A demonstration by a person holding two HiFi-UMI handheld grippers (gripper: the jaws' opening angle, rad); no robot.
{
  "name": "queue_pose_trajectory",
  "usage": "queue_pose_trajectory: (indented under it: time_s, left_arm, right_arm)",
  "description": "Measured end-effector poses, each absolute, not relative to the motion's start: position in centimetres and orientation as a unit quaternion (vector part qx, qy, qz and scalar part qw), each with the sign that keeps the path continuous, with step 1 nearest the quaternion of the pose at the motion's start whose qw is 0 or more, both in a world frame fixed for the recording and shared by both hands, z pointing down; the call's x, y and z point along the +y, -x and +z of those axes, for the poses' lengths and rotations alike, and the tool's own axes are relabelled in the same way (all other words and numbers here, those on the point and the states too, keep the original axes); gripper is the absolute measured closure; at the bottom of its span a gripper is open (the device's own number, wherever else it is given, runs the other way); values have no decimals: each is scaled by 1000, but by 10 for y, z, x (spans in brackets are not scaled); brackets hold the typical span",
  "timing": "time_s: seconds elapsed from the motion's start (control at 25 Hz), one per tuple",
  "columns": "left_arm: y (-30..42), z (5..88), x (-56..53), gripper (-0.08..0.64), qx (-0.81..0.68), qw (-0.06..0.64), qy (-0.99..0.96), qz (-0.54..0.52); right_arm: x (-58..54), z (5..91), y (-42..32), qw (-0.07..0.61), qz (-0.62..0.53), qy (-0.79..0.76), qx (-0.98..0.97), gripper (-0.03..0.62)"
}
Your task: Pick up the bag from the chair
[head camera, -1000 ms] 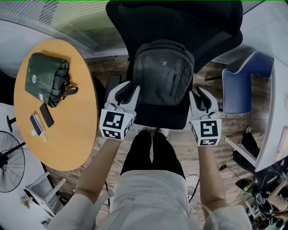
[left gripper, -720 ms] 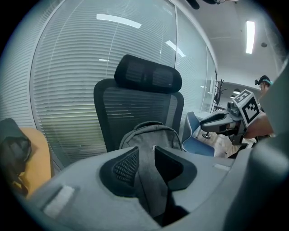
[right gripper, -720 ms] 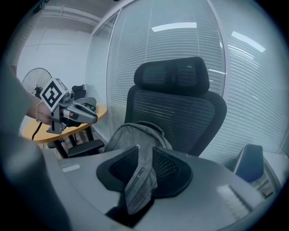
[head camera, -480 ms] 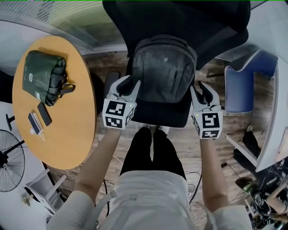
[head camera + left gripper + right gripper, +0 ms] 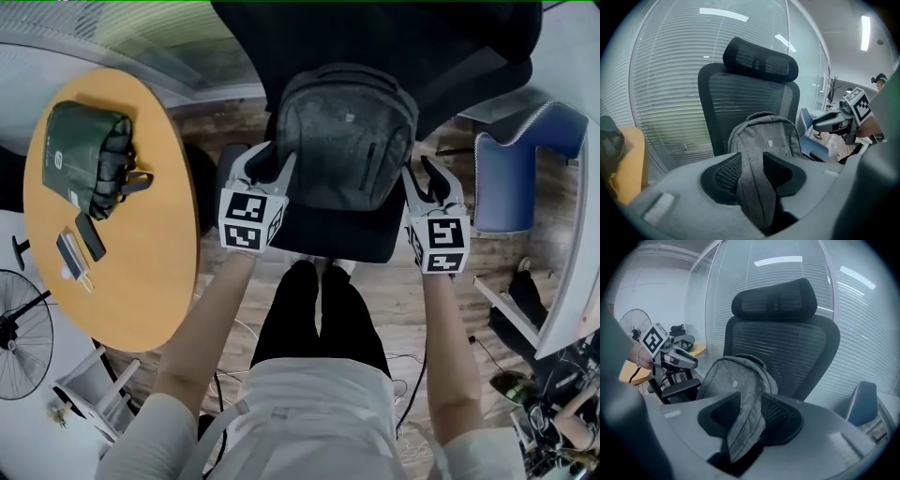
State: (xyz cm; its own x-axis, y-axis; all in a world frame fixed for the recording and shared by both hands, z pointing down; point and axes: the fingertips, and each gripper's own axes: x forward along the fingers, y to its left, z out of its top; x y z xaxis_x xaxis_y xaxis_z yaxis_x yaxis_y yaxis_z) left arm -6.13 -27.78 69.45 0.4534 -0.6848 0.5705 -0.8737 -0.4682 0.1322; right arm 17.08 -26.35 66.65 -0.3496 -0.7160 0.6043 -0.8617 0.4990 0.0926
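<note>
A grey backpack (image 5: pixel 347 131) stands upright on the seat of a black office chair (image 5: pixel 337 234), leaning on the mesh backrest. My left gripper (image 5: pixel 267 164) is at the bag's lower left corner and my right gripper (image 5: pixel 433 178) at its lower right corner. In the left gripper view a fold of the backpack (image 5: pixel 764 140) runs down between the close-set black pads of the left gripper (image 5: pixel 750 171). In the right gripper view the right gripper (image 5: pixel 751 411) likewise pinches a flap of the backpack (image 5: pixel 736 380). Each gripper is shut on the bag's fabric.
A round wooden table (image 5: pixel 141 244) stands to the left, carrying a dark green bag (image 5: pixel 84 159) and a phone (image 5: pixel 91 236). A blue chair (image 5: pixel 511 183) is close on the right. A floor fan (image 5: pixel 19 337) stands at the far left. Glass walls with blinds lie behind the chair.
Both grippers have moved forward along the seat to the bag's two lower corners and now hold its fabric. The bag's base looks slightly wider.
</note>
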Motion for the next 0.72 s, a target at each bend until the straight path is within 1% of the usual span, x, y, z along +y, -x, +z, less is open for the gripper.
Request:
queue_pose_trajectory:
  time_s: [0.72]
  left_arm:
    - [70, 734, -319, 360, -482, 223, -813, 237]
  right_arm:
    - [-298, 715, -187, 310, 147, -492, -800, 417]
